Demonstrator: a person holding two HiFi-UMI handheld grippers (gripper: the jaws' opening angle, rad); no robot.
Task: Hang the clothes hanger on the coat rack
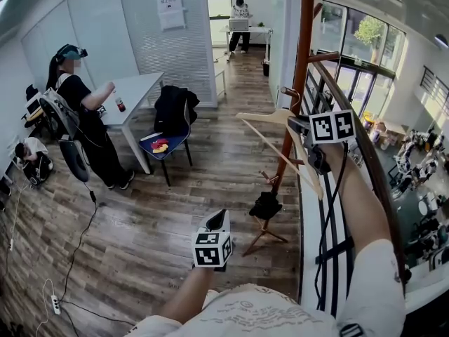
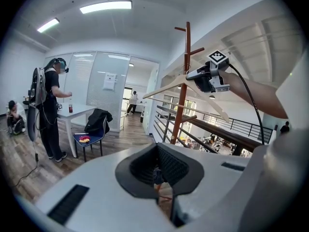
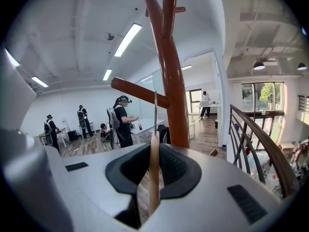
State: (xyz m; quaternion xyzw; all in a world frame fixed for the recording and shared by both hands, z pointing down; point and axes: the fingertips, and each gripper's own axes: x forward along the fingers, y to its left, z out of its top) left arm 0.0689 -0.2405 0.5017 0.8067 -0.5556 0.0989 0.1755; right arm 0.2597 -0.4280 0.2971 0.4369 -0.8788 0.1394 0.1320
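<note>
Right gripper view: hanger [image 3: 153, 178] pinched between jaws.

The hanger [image 1: 261, 116] is beside the coat rack [image 1: 303, 48], left of the railing [image 1: 368, 161].

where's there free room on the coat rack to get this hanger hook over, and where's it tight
Free: the bare peg left of the coat rack pole, nothing hung on it. Tight: right of the pole, where the railing runs close. The right gripper holds the hanger.
</note>
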